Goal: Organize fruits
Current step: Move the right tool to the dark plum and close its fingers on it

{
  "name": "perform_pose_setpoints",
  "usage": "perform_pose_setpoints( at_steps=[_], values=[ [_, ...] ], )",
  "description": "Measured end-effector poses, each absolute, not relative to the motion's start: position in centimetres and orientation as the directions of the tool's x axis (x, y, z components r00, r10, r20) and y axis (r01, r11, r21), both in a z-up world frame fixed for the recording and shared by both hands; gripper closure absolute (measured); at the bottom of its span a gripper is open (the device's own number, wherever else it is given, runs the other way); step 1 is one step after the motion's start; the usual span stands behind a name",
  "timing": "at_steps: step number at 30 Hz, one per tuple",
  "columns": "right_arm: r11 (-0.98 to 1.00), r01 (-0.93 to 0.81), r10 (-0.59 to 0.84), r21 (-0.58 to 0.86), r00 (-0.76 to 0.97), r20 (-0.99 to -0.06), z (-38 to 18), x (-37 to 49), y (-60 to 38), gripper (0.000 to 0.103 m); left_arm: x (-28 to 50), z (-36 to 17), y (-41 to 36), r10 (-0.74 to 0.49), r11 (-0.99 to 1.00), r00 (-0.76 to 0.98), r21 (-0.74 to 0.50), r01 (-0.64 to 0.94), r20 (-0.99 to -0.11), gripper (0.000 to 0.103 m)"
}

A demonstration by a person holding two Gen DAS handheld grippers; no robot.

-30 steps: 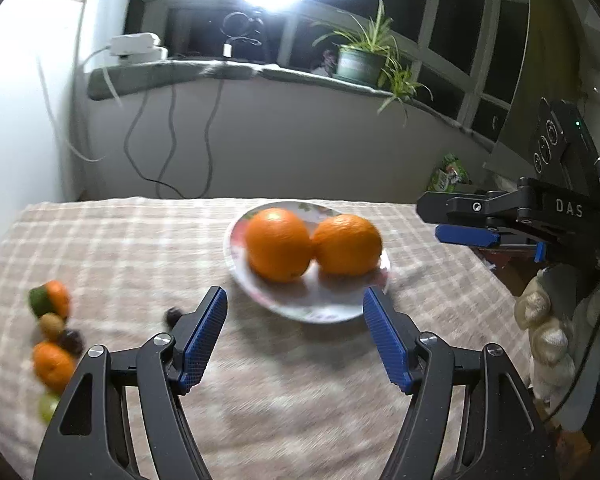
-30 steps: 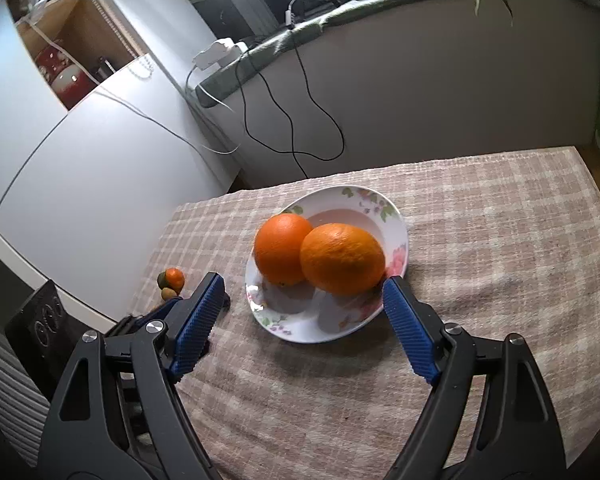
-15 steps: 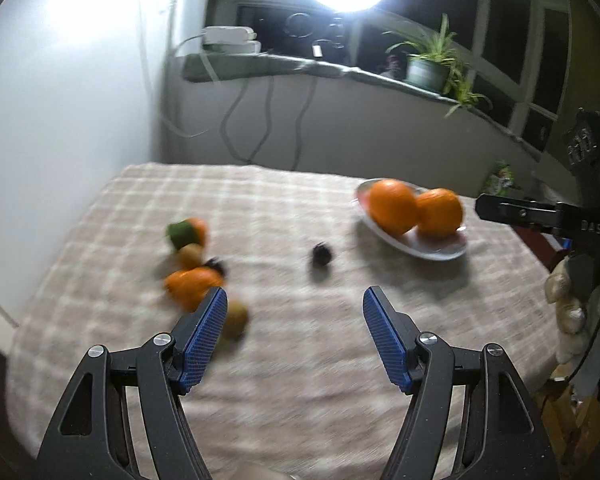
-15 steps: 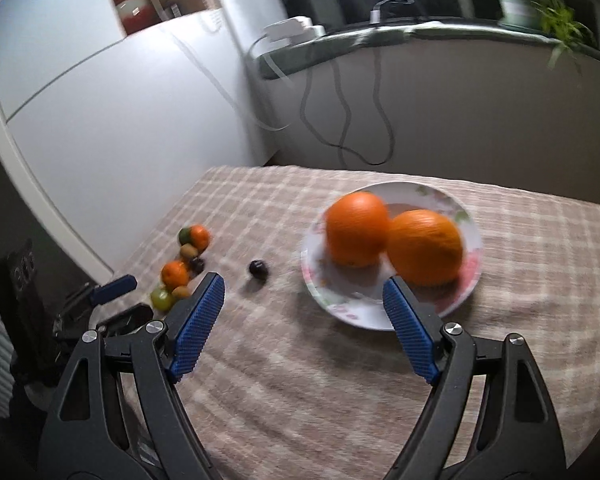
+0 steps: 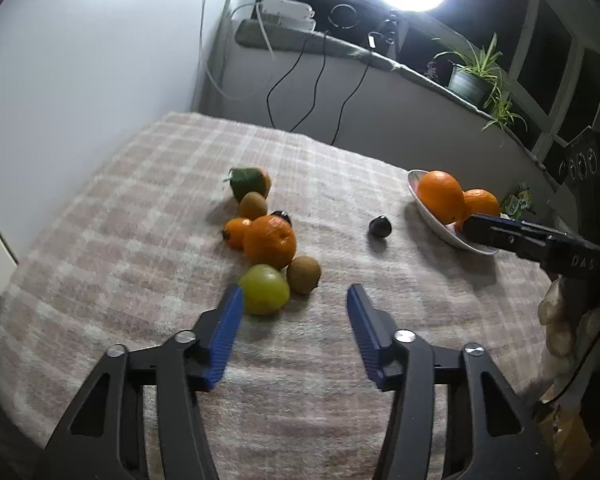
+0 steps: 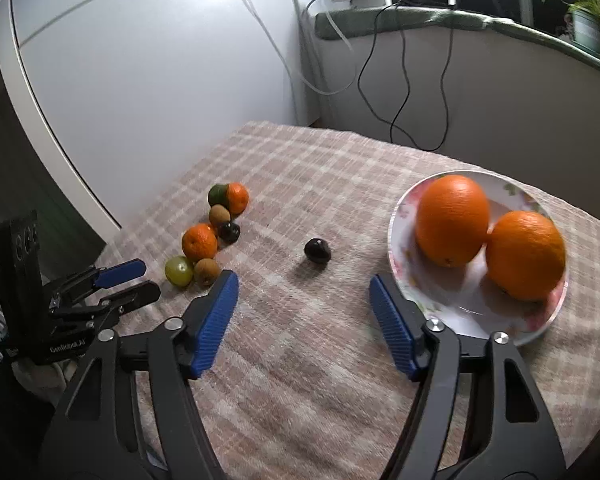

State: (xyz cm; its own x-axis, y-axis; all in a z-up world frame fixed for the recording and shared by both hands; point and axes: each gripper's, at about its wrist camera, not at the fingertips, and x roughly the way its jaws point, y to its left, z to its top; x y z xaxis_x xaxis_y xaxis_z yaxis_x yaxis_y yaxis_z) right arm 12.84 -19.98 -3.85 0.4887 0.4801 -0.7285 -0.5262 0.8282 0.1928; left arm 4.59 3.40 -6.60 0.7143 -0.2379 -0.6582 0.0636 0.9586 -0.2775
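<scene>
**Left gripper lines up on the loose fruit pile**

At about 10 o'clock on the worktop (image 5: 140, 208) lies a tight cluster of fruit: a tangerine (image 5: 269, 241), two kiwis, a yellow-green fruit (image 5: 265, 289) and smaller pieces. The left gripper (image 5: 296, 322) hovers just short of it, jaws wide and empty, seemingly to straddle the green fruit. At centre a dark plum (image 6: 317, 251) lies alone. At 2 o'clock the plate (image 6: 404, 216) holds two oranges (image 6: 452, 220); the right gripper (image 6: 304, 316), jaws spread and empty, waits beside its rim.
</scene>
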Motion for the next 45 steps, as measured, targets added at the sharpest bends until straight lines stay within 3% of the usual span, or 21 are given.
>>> perform_pose_setpoints(
  at_steps=[9,22,32,39,45],
  values=[
    [0.832,-0.532,0.443,0.160,0.461,-0.769,-6.2,14.8,-17.4,0.054,5.4,-7.8,4.3,-0.229,0.957,0.696,-0.286,0.036,-0.680,0.059],
    [0.861,-0.502,0.345,0.078,0.464,-0.816,-8.3,17.3,-15.1,0.063,6.7,-8.6,4.8,-0.229,0.959,0.680,-0.280,0.036,-0.697,0.060],
    [0.866,-0.497,0.318,0.059,0.455,-0.831,-9.3,18.5,-14.5,0.070,7.5,-9.3,4.5,-0.232,0.960,0.664,-0.275,0.041,-0.711,0.069],
    [0.871,-0.488,0.299,0.049,0.448,-0.843,-9.9,19.2,-14.7,0.079,7.5,-9.3,4.4,-0.233,0.962,0.666,-0.270,0.048,-0.709,0.071],
    [0.868,-0.492,0.309,0.059,0.445,-0.841,-9.9,19.3,-14.9,0.079,7.3,-9.3,4.6,-0.239,0.958,0.671,-0.281,0.048,-0.702,0.072]
  ],
)
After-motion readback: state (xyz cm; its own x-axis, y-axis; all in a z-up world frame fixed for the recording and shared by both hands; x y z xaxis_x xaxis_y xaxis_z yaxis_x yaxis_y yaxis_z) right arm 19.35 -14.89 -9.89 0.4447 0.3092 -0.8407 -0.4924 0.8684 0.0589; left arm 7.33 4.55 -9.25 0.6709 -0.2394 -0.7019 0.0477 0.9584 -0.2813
